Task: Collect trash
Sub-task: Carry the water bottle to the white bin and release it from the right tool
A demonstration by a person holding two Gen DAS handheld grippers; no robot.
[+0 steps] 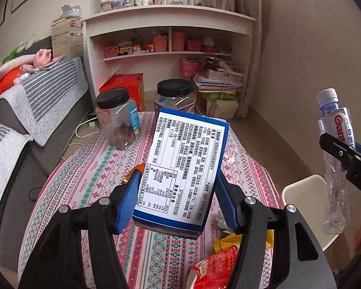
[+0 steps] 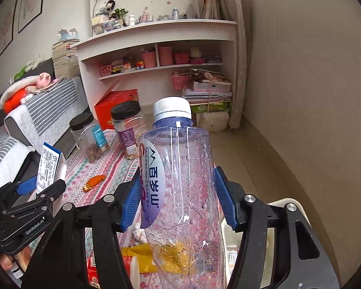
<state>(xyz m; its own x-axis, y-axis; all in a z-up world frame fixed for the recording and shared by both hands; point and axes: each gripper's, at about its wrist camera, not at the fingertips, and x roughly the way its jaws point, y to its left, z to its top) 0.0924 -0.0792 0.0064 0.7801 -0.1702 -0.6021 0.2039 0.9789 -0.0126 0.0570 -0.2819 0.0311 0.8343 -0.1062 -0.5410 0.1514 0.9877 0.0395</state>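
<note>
Left wrist: the left claw (image 1: 178, 200) grips a box (image 1: 184, 168) above the bench (image 1: 89, 175); wrappers (image 1: 216, 267) remain at 5 o'clock.

Right wrist: the right claw (image 2: 178, 197) grips a bottle (image 2: 180, 180); an orange scrap (image 2: 93, 183) lies at 9 o'clock. Neither item looks binned yet.

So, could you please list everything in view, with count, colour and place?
box: one, blue with white label, in left claw
water bottle: one, clear, white cap, in right claw
jars: two, clear, black lids, far end of table
tablecloth: one, pink and green pattern, on table
orange wrapper: one, on cloth mid-table
red packet: one, near edge of table
yellow wrapper: one, beside red packet
red carton: one, on floor by shelf
shelf unit: one, white, against wall
sofa: one, grey, striped covers, left
left claw: black, blue pads, shut on box
right claw: black, blue pads, shut on bottle
</note>
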